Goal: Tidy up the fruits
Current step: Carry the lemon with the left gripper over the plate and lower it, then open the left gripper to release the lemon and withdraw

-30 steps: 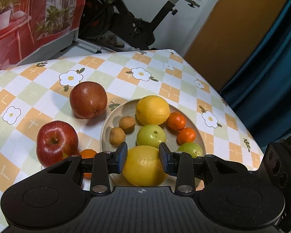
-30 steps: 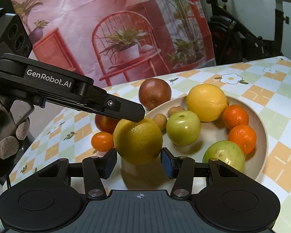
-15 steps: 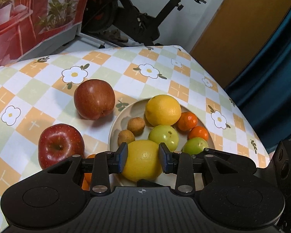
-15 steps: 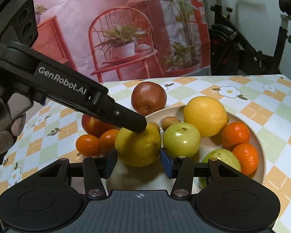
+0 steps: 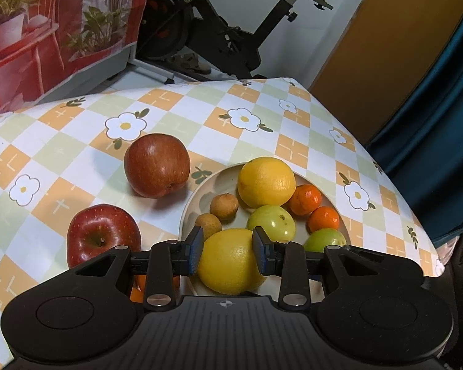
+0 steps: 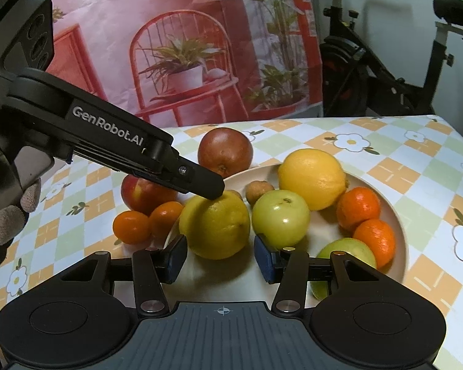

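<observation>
Gripping a yellow lemon (image 5: pixel 231 262) over the plate (image 5: pixel 197 191), left gripper (image 5: pixel 228 251) jaws clamped

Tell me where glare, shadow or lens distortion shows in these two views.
Left wrist view: glare spots on the red apple; the far table edge bows from the fisheye. Right wrist view: the yellow citrus casts a soft shadow onto the plate; backdrop sharp.

Black left gripper (image 6: pixel 200 185) marked "GenRobot.AI", blue pads (image 5: pixel 196 252), silver screws; grey knit glove (image 6: pixel 7 222).
</observation>
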`<state>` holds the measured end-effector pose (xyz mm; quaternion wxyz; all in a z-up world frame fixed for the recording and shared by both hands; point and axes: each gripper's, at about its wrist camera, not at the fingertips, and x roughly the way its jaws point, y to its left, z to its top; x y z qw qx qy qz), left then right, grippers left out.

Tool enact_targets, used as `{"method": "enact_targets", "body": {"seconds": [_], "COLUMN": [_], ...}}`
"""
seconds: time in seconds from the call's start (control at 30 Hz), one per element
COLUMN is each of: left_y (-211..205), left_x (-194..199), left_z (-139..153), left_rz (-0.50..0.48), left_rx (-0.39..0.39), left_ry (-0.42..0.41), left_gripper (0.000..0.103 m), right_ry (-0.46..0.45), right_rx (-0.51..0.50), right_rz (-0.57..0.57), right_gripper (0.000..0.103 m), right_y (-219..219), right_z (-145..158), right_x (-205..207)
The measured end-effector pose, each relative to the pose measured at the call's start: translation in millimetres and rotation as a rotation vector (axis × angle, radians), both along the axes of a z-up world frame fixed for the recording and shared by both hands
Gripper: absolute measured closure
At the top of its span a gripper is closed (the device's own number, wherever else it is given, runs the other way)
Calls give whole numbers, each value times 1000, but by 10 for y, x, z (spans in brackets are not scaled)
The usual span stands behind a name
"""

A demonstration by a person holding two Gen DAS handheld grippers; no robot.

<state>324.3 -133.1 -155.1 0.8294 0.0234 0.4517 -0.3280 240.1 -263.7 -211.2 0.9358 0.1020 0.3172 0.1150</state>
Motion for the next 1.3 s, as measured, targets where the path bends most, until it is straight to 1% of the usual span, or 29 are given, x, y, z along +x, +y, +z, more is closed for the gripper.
{"method": "enact_targets", "body": {"seconds": [0.03, 0.1, 0.13, 0.33, 0.5, 0.67, 0.87, 1.03, 1.2, 1.3], "left_y": [-1, 7, 5, 1, 130, 263, 433, 577, 689, 735], "left_x": [5, 12, 14, -6, -12, -52, -139, -234, -299, -325], "left_z": [-1, -2, -3, 12, 110, 208, 288, 305, 237, 158], "left_rz": [2, 7, 9, 23, 72, 104, 137, 180, 205, 204], "left_rx": [0, -3, -3, 3, -32, -33, 7, 61, 96, 102], "left_ry": [-2, -3, -4, -20, -49, -85, -144, -196, -205, -181], "left_gripper": [66, 66, 66, 66, 66, 66, 66, 66, 66, 66], "right_ry": [2, 8, 12, 21, 29, 17, -1, -19, -27, -30], "right_rx": [5, 8, 4, 19, 23, 37, 35, 35, 31, 26], "right_rz": [0, 9, 11, 6, 0, -2, 5, 12, 12, 11], "right_gripper": [68, 73, 74, 74, 74, 72, 71, 71, 71, 71], "right_y": [-5, 5, 14, 13, 6, 8, 45, 74, 79, 78], "right_z": [3, -1, -7, -47, -44, -5, 44, 82, 100, 104], "right_x": [-12, -17, -10, 47, 55, 20, -67, -132, -184, -211]}}
